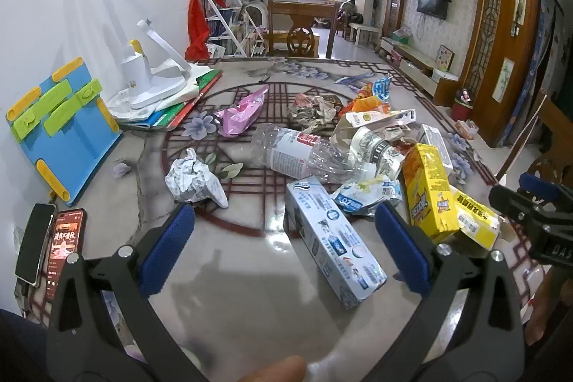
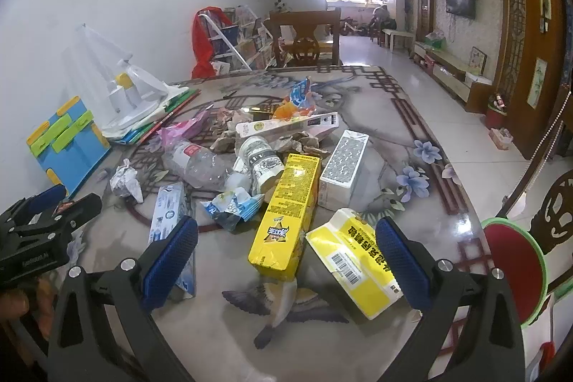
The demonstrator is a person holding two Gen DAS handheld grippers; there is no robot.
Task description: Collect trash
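Both claws wide open, empty: left gripper over toothpaste box. Only left view shows phones; right gripper view adds red fan (table edge).

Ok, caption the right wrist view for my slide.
Open right gripper hovers over two yellow cartons amid table litter.

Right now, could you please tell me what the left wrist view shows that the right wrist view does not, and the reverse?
Only the left wrist view shows the two phones lying at the table's near left edge. Only the right wrist view shows the red round fan with a green rim at the right, and the whole grey speckled carton. Both show the clear plastic bottle, the tall yellow box, the toothpaste box, and open fingers.
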